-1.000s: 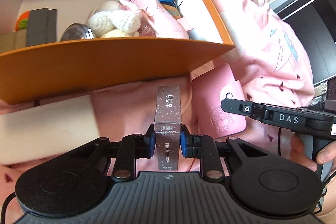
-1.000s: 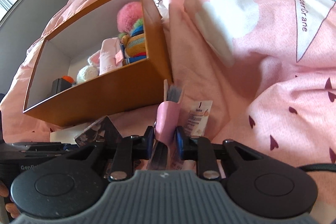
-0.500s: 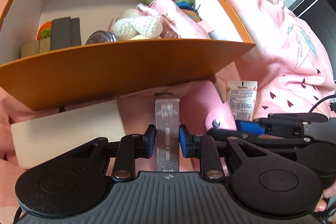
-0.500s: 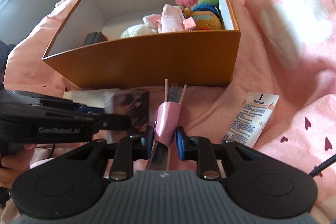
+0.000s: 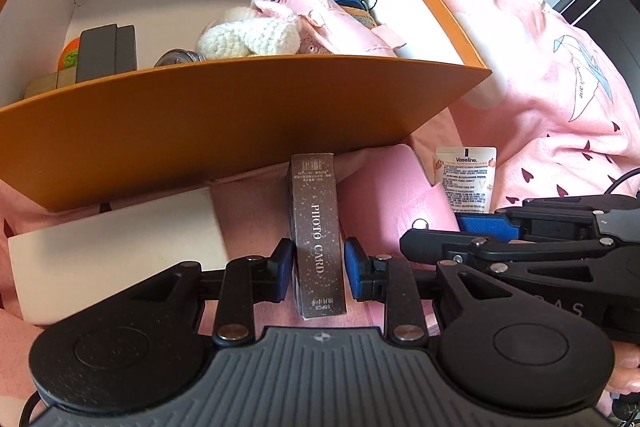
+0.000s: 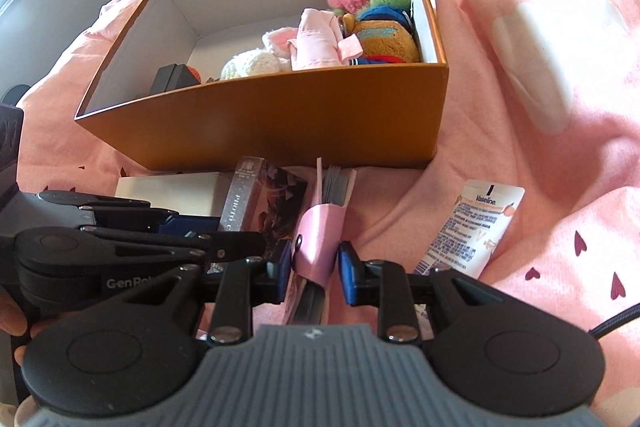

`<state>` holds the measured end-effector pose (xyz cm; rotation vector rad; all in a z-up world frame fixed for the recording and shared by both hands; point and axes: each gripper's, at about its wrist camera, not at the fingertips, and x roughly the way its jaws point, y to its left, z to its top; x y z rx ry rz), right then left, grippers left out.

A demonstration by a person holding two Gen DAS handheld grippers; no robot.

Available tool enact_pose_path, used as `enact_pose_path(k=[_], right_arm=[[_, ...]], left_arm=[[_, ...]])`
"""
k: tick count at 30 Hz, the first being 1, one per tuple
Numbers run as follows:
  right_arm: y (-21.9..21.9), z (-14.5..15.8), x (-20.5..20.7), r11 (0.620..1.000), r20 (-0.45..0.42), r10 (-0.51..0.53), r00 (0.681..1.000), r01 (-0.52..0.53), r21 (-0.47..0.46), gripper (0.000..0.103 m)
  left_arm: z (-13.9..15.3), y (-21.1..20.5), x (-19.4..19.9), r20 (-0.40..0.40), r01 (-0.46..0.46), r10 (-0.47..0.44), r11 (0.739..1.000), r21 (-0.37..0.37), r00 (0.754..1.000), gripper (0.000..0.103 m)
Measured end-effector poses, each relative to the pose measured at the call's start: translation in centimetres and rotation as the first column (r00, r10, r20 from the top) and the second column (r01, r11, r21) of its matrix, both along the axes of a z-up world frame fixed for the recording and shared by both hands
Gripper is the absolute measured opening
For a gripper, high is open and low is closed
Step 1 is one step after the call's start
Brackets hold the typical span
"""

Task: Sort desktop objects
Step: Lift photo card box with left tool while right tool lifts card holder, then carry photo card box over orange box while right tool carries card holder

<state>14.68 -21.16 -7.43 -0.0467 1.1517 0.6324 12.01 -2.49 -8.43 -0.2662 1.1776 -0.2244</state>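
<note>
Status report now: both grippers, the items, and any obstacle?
Left gripper just opening, photo card box between its pads, loose. Right gripper easing open around pink card holder. Orange box wall directly ahead.

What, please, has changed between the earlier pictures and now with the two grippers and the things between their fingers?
The left gripper has just opened its jaws: gaps now show beside the glittery brown photo card box, which it clamped before. The right gripper has also eased open around the pink snap card wallet, with a clear gap on its right. The orange cardboard box and white Vaseline tube stayed put.
</note>
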Motion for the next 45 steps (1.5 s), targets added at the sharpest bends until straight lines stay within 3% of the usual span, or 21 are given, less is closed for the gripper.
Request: enact_pose_path(k=[6, 12, 21, 30, 36, 41, 45], right_arm=[[0.5, 0.0, -0.3, 1.000, 0.024, 0.025, 0.999, -0.025, -0.014, 0.025], [-0.2, 1.9, -0.6, 0.999, 0.023, 0.035, 0.999, -0.036, 0.028, 0.024], [-0.6, 8.4, -1.0, 0.985, 0.093, 0.076, 0.993, -0.089, 0.149, 0.024], [3.1, 14.0, 2.5, 0.957, 0.244, 0.099, 0.965, -0.160, 0.243, 0.023], [7.0, 12.8, 8.0, 0.956, 0.230, 0.066, 0.971, -0.128, 0.266, 0.023], [10.1, 9.8, 11.6, 0.962, 0.220, 0.033, 0.975, -0.091, 0.258, 0.023], [12.0, 6.9, 13.7, 0.962, 0.155, 0.020, 0.988, -0.061, 0.266, 0.023]], left_arm=[[-0.1, 0.7, -0.2, -0.004, -0.014, 0.014, 0.999, -0.031, 1.000, 0.029], [2.2, 1.9, -1.2, 0.005, 0.008, -0.008, 0.997, -0.070, 1.000, 0.026], [8.8, 5.1, -2.5, 0.092, -0.005, 0.016, 0.993, -0.121, 0.996, 0.026], [14.1, 8.9, 1.3, 0.188, -0.055, 0.074, 0.993, -0.108, 0.979, 0.026], [14.1, 11.5, 6.2, 0.209, -0.133, 0.136, 0.991, -0.028, 0.968, 0.026], [11.2, 13.4, 10.2, 0.173, -0.198, 0.189, 0.979, 0.039, 0.967, 0.026], [8.5, 13.5, 12.0, 0.145, -0.213, 0.197, 0.972, 0.103, 0.970, 0.026]])
